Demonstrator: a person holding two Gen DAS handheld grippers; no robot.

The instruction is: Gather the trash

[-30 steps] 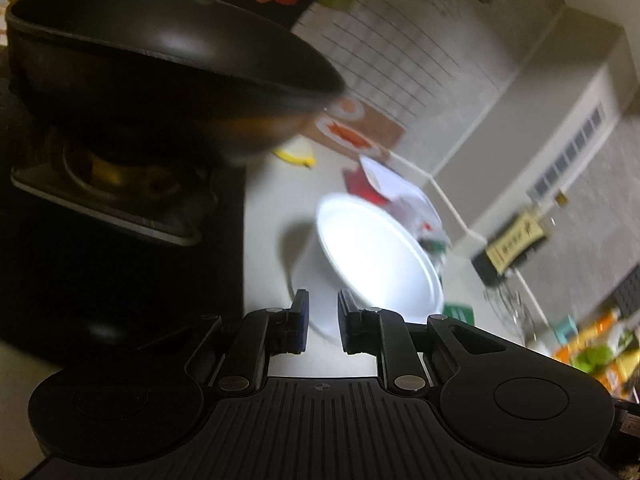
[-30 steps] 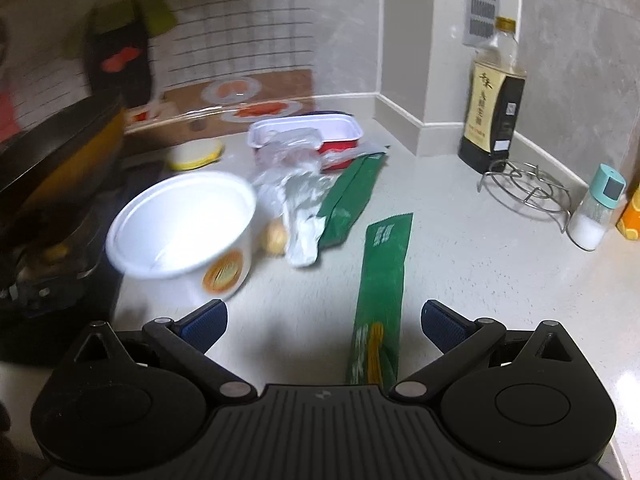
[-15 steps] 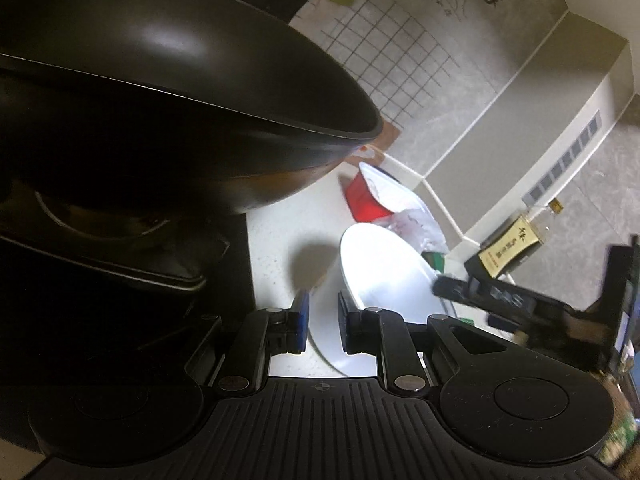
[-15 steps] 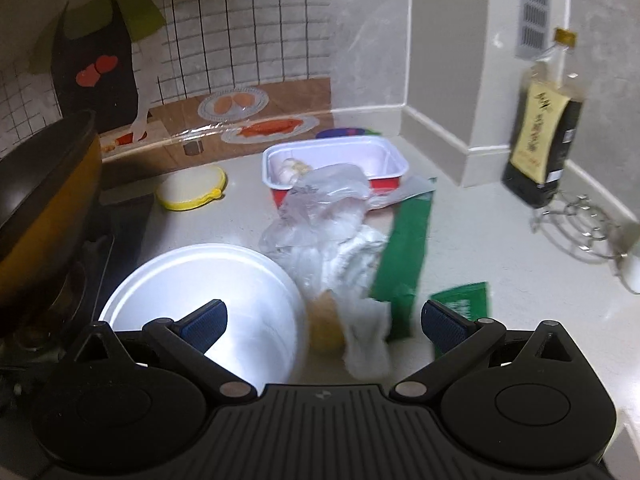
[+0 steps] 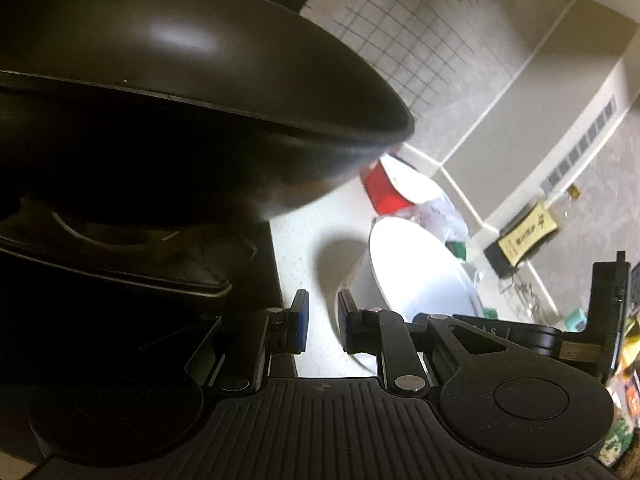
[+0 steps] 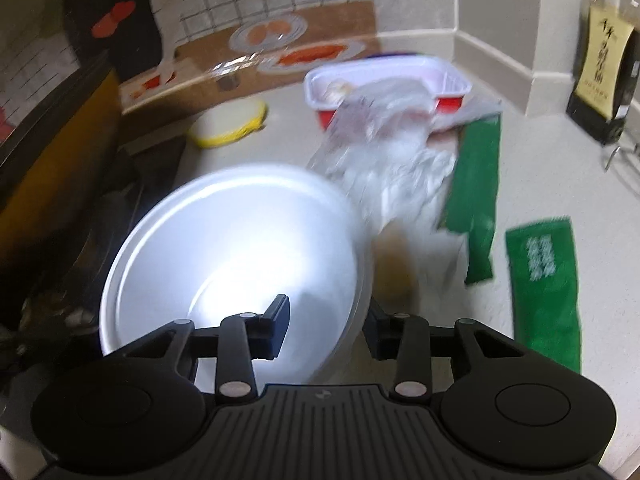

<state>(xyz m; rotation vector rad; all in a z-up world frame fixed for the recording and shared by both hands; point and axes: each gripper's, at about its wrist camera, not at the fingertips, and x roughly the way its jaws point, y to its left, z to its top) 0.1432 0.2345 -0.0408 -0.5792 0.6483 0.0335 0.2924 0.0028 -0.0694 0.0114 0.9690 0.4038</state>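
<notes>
While the left wrist view is mostly filled by a dark wok (image 5: 180,92) on the stove (image 5: 120,280), the left tool (image 5: 322,320) sits low centre with its jaws a narrow gap apart, nothing between them, only bare counter (image 5: 304,248) showing in the gap. White paper bowl (image 5: 416,276) stands on the counter just ahead and right of that tool, empty inside. Behind the bowl: crumpled clear plastic (image 5: 444,216), then a red tray (image 5: 386,192) with a white inside. Right tool's body (image 5: 560,336) pokes in from the right edge, beside the bowl. Dark sauce bottle (image 5: 524,236) stands further back near the wall.

Right wrist view, blurred. Right tool (image 6: 326,326) is over the near rim of the same bowl (image 6: 224,240), jaws closing, bowl wall between them: one finger inside the bowl, the other outside it. Cannot tell whether the pads press on the wall yet. Trash sits on the counter (image 6: 560,168) to the right of the bowl: clear plastic wrap (image 6: 384,148) touching the bowl's far side, a brownish lump (image 6: 394,268) just beside the bowl, two green wrappers (image 6: 476,188) (image 6: 548,288) further right, lying apart from each other. Red tray (image 6: 384,80) is behind the wrap, something pale inside it. Yellow-rimmed lid (image 6: 230,124) lies near the backsplash, well apart from the rest. Bottle (image 6: 604,80) at far right.
</notes>
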